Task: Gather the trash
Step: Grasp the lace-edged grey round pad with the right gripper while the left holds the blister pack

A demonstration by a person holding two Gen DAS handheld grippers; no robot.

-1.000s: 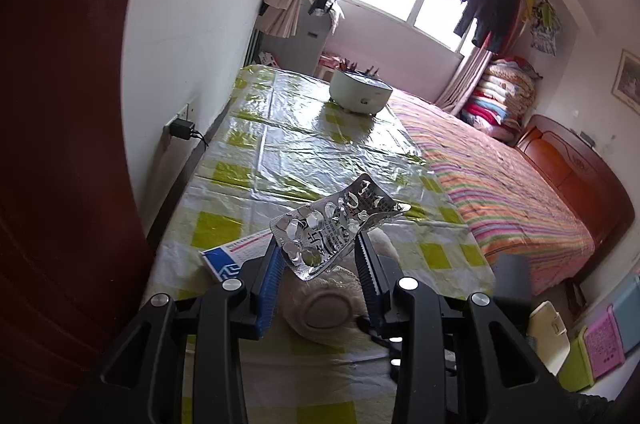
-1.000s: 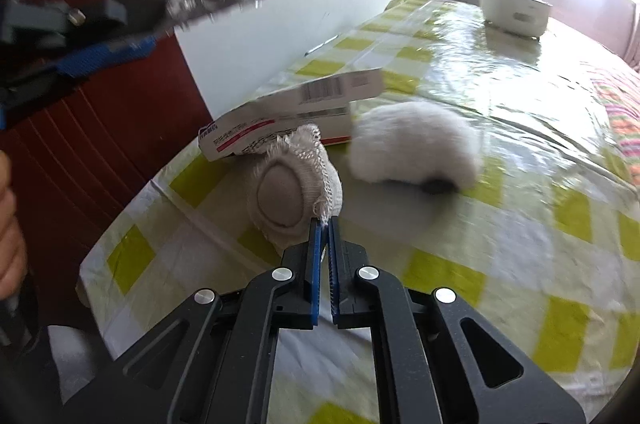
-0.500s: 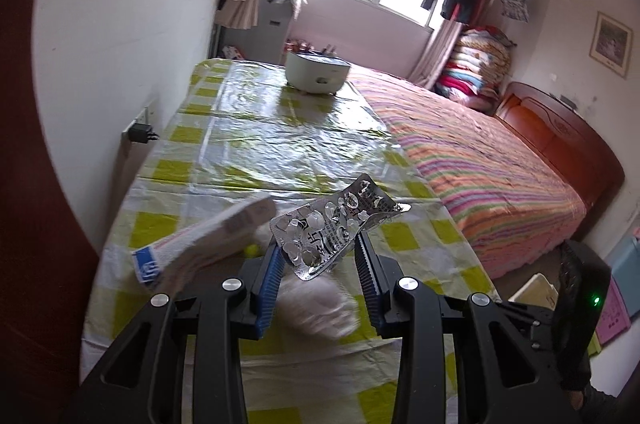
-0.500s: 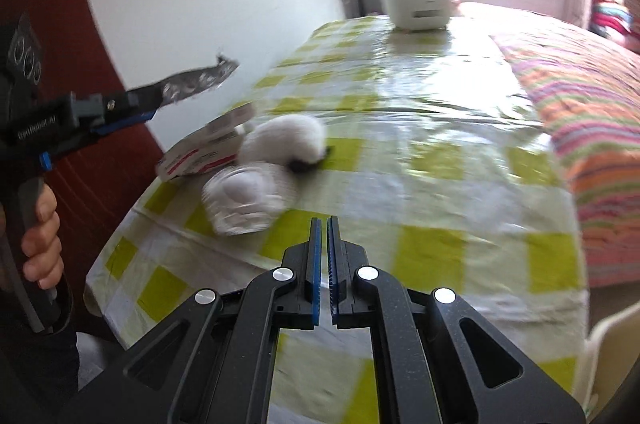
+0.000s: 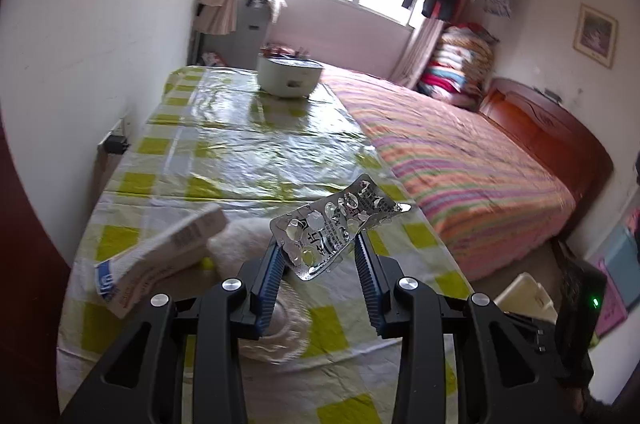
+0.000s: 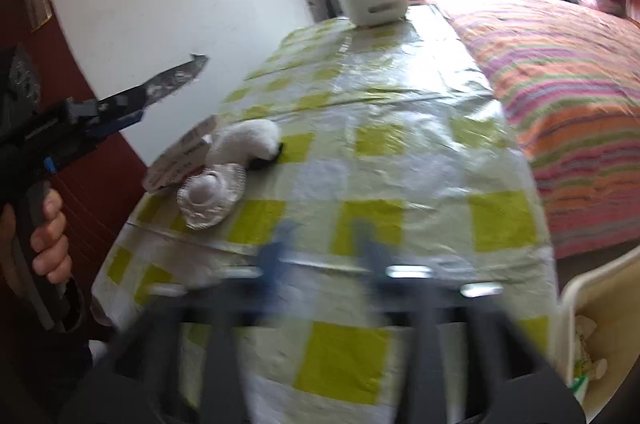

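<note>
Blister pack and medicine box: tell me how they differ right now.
The blister pack is silvery foil, thin and crumpled; the medicine box is white card with blue print, thick and rectangular. The blister pack is held in the air by the left hand-held gripper; the medicine box lies on the tablecloth, ungripped. Both are medicine packaging.

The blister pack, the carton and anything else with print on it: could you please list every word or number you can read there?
None can be quoted with certainty.
blister pack, clamped in the left gripper: printed characters on the foil, too distorted to read.
carton on the table: a barcode, a blue patch and lines of print, all blurred.
framed picture on the wall: no legible text.
</note>
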